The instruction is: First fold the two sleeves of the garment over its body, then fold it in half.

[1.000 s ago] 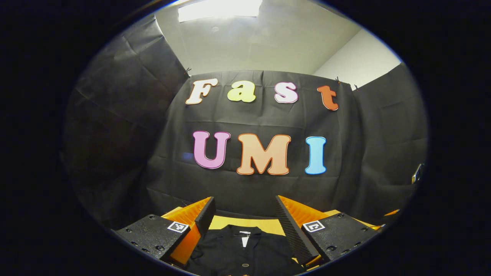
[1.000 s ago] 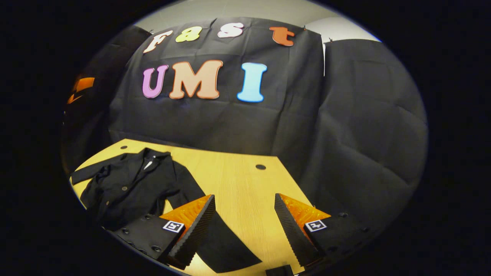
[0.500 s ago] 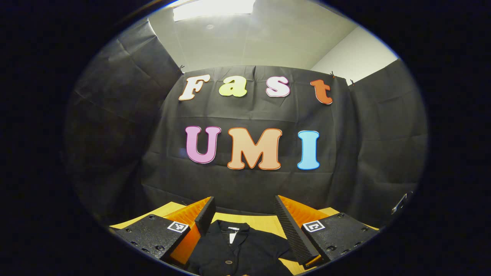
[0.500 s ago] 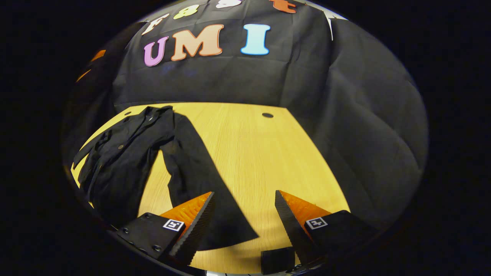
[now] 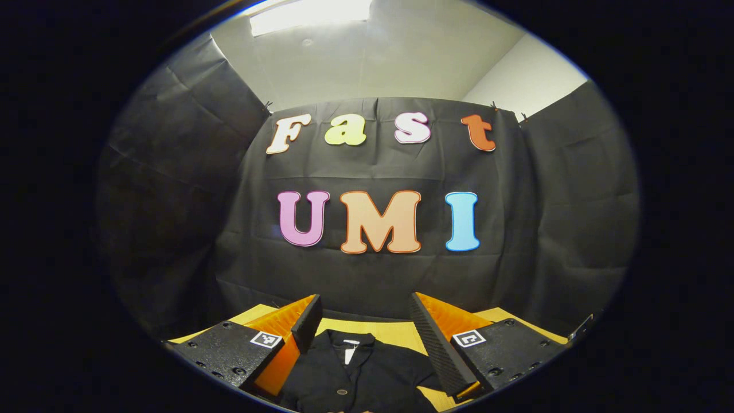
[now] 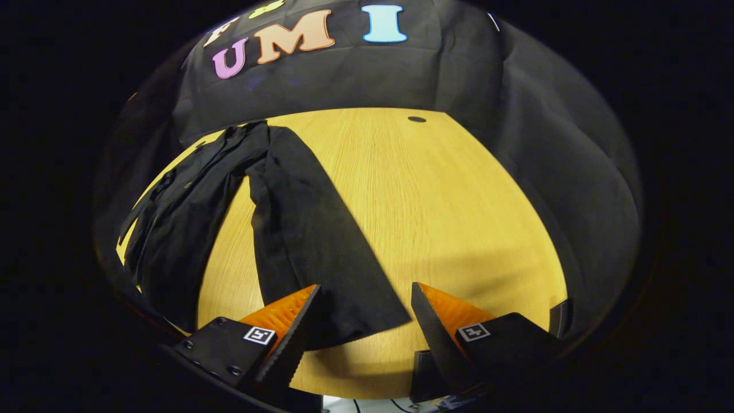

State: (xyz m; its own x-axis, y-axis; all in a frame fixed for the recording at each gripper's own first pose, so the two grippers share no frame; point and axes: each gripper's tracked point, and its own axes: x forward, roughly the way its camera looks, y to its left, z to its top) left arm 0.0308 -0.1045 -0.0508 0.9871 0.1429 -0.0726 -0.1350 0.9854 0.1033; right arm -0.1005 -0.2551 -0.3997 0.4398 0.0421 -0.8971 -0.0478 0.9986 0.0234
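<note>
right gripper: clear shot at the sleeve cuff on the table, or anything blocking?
Probably yes. The right gripper is open, and the sleeve lies flat on the bare table, its cuff end just ahead of the fingertips, overlapping the left finger. Nothing lies between them.

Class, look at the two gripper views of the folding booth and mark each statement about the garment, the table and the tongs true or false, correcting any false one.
1. The garment is black. True.
2. The right tongs are shut on the sleeve. False: the jaws stand apart, with the sleeve's end lying flat between and ahead of them, ungripped.
3. That sleeve is already folded over the garment's body. False: it lies spread on the table, angled away from the body.
4. The left tongs are open, and the garment's collar lies ahead between their jaws. True.
5. The table is bare metal. False: it is light wood grain.
</note>
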